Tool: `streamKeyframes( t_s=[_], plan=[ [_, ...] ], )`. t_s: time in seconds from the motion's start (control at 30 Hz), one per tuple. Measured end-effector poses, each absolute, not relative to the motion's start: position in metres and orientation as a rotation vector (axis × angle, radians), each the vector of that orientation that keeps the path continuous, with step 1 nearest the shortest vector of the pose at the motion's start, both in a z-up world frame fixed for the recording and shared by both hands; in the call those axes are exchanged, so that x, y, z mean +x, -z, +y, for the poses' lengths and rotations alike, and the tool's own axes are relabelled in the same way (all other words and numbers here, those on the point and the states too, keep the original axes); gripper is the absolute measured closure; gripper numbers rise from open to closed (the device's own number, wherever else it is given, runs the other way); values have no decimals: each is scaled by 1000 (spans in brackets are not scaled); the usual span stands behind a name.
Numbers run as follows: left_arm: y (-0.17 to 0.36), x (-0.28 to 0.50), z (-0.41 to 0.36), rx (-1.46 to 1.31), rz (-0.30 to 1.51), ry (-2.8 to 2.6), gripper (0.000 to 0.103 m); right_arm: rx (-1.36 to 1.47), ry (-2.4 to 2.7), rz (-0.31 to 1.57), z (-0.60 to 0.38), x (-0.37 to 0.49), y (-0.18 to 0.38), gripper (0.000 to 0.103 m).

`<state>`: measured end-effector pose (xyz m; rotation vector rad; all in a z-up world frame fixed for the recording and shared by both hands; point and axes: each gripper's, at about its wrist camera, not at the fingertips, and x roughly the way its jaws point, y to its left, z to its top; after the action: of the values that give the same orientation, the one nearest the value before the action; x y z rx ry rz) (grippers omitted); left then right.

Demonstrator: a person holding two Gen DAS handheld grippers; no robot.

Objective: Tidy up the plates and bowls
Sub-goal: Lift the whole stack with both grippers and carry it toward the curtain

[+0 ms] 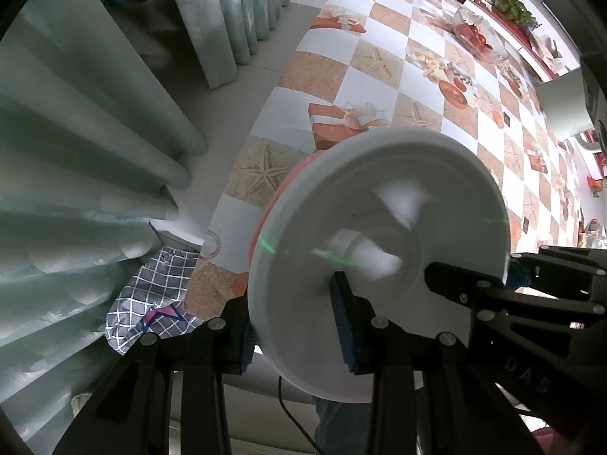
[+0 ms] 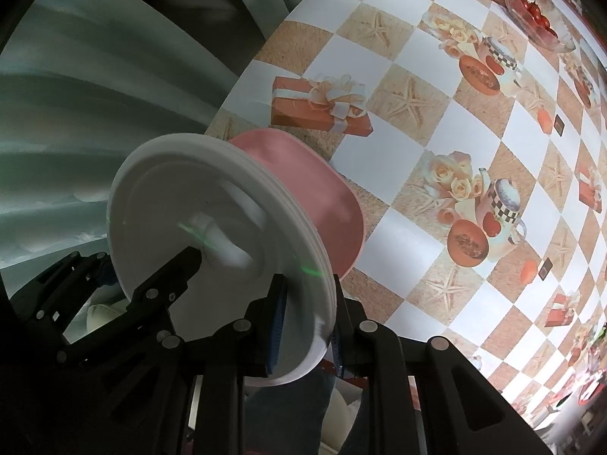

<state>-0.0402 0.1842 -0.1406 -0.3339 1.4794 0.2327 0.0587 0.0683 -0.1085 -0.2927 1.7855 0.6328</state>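
Observation:
A stack of white plates point(image 1: 379, 235) with a pink bowl point(image 1: 277, 193) against its far side is held on edge above the table's near edge. My left gripper point(image 1: 296, 322) is shut on the stack's rim, one finger on each face. My right gripper point(image 2: 307, 322) is shut on the opposite rim of the same white plates point(image 2: 212, 227), with the pink bowl point(image 2: 303, 189) behind them. Each gripper shows in the other's view: the right gripper point(image 1: 474, 288) at the right, the left gripper point(image 2: 151, 288) at the left.
The table point(image 2: 436, 121) has a checkered cloth printed with gift boxes, starfish and teapots. A glass bowl of red fruit point(image 2: 538, 15) stands at the far end. Pale green curtains point(image 1: 76, 151) hang left of the table. A plaid cloth point(image 1: 151, 303) lies below.

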Motion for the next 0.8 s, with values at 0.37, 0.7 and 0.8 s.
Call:
streamKeyframes(
  t_s=[0.37,0.7,0.8],
  plan=[
    [150,-39,184,-330,1496,-241,65,-290,-634,1799,66,57,114,80],
    [156,-38,185,-326,1511,-235,65,-300,-630,1810,68,56,117,80],
    [158,-37,185,-321,1512,-235,65,-298,-632,1813,68,55,120,80]
  ],
)
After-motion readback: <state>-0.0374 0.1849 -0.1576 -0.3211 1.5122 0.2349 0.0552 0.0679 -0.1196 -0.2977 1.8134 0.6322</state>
